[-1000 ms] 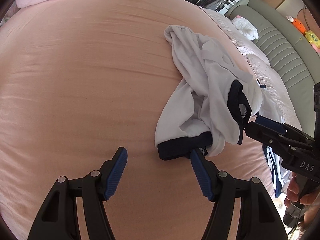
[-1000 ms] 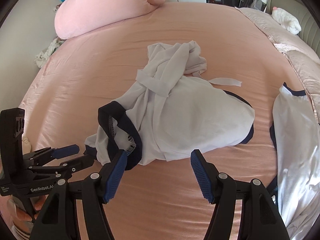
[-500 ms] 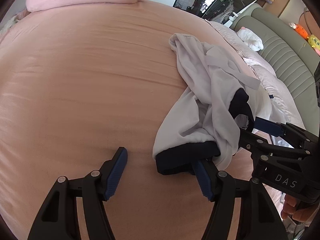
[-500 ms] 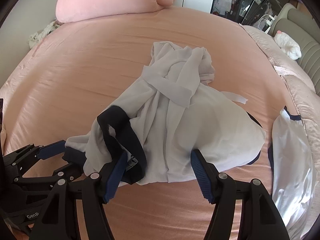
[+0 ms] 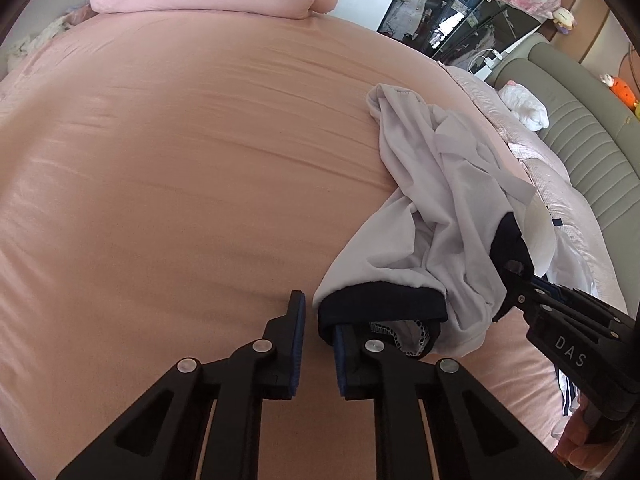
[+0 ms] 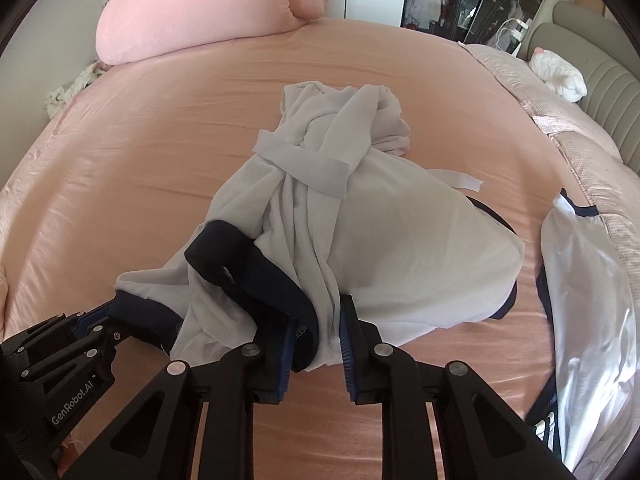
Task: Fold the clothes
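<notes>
Both jaws have narrowed: the left hand-held gripper (image 5: 318, 334) and right hand-held gripper (image 6: 316, 344) now pinch the crumpled white garment's (image 6: 400, 240) navy trim near the bed's (image 5: 160, 180) near edge, likely ready to spread it.

Just ahead of both sets of tongs lies the white garment (image 6: 384, 248), a soft matt knit cloth, crumpled, with a darker navy ribbed trim (image 6: 248, 276) that looks thicker and duller. Under it the bedsheet (image 5: 168, 184) is a peach cloth with a faint satin sheen, smooth but for fine creases. The left gripper (image 5: 319, 344) and right gripper (image 6: 314, 344) are black matt plastic with small bright metal rivets, their pads (image 5: 298, 340) a ridged blue rubbery stuff. Far beyond the tongs, the pink pillow (image 6: 200, 12) looks plush and velvety. To the right the headboard (image 5: 592, 148) is padded, ribbed, grey-green and leather-like.
</notes>
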The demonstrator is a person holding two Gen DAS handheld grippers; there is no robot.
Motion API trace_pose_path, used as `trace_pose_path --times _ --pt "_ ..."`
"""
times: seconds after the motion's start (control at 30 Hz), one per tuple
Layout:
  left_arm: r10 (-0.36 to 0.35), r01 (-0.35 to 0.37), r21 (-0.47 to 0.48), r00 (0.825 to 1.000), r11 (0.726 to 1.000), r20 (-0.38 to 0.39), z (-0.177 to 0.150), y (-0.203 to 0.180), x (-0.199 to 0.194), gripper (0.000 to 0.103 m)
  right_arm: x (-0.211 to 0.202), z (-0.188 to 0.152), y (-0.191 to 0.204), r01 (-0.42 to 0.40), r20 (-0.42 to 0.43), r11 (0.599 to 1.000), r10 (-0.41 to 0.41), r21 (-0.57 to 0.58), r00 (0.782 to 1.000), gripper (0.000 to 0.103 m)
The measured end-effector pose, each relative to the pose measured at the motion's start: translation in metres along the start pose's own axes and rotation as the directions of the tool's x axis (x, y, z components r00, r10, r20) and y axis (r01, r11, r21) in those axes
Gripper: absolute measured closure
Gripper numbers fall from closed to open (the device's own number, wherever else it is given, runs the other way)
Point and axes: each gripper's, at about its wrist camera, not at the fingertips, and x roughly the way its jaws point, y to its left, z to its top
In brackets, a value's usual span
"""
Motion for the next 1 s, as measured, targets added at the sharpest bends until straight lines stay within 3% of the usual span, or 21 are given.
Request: trace_pose_path --times 0.27,0.37,0.6,0.63,0.73,0.97,1.0 --pt "0.045 -0.045 -0.004 0.998 0.999 0.041 0.019 0.009 -0.012 0.093 -0.017 0.003 -0.033 0.120 0.057 0.992 -0.121 0.032 0.991 0.087" --pt "0.030 -0.028 -0.041 0.999 0.999 0.039 0.028 0.015 -0.012 0.093 -0.021 0.002 -0.048 0.136 0.060 0.989 -0.140 0.053 0.988 0.087" --pt "0.061 -0.060 -0.027 0.997 0.998 0.038 0.037 0.022 -0.018 0.093 -0.027 0.005 -0.096 0.164 0.054 0.971 -0.175 0.173 0.983 0.087" --pt "0.000 0.001 -0.089 1.000 0.996 0.016 0.038 0.028 -0.019 0.093 -0.028 0.006 -0.104 0.157 0.052 0.968 -0.170 0.198 0.984 0.087" --pt "-0.064 0.069 -0.154 0.997 0.986 0.037 0.045 0.035 -0.028 0.093 -0.033 0.007 -0.117 0.138 0.048 0.957 -0.155 0.254 0.987 0.087" --pt "0.074 -0.060 -0.106 0.989 0.993 0.128 0.057 0.043 -0.067 0.093 -0.040 0.010 -0.128 0.129 0.057 0.950 -0.151 0.286 0.987 0.087" --pt "0.057 -0.044 -0.110 0.991 0.993 0.118 0.058 0.047 -0.070 0.093 -0.040 0.010 -0.131 0.113 0.051 0.948 -0.134 0.296 0.990 0.087"
